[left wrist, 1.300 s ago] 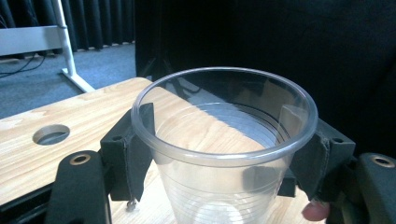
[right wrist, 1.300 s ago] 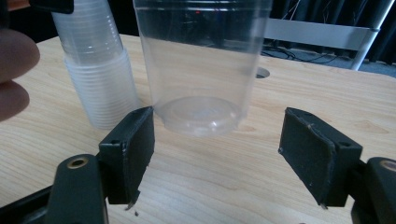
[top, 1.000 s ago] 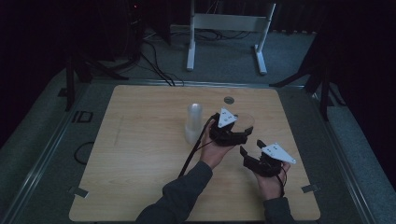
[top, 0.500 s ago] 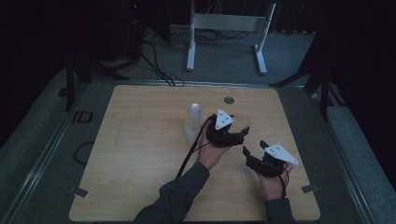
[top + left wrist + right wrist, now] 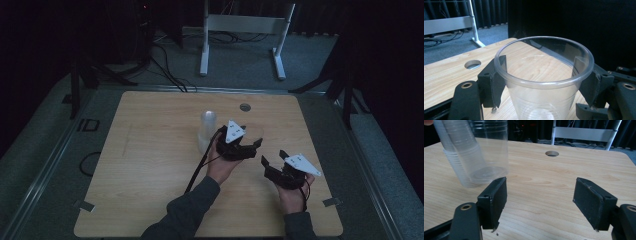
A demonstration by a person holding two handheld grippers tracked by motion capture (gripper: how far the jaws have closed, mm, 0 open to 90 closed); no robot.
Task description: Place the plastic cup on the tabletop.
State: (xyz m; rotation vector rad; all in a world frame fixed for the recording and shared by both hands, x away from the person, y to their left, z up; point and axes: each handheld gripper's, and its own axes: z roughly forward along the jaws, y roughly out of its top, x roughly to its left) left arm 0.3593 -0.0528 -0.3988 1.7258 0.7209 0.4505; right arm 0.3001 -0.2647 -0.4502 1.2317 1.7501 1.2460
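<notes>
My left gripper [image 5: 251, 140] is shut on a clear plastic cup [image 5: 541, 85]; its black pads [image 5: 496, 80] press the cup's sides just below the rim. In the high view that cup [image 5: 253, 132] is over the middle of the wooden table [image 5: 150, 175], right of an upright stack of clear cups [image 5: 207, 129]. My right gripper [image 5: 272, 158] stands open nearer the front right, with only bare wood between its jaws [image 5: 540, 195]. In the right gripper view a tilted, blurred clear cup [image 5: 461, 157] is at the upper left, in front of the stack [image 5: 491, 137].
A round hole [image 5: 244, 107] is cut in the table near its far edge. Beyond the table stands a white metal frame [image 5: 245, 30] on grey carpet. Cables [image 5: 165, 55] lie on the floor at the back left.
My left gripper has shifted slightly toward the person with the cup still in it. The right gripper has stayed where it was.
</notes>
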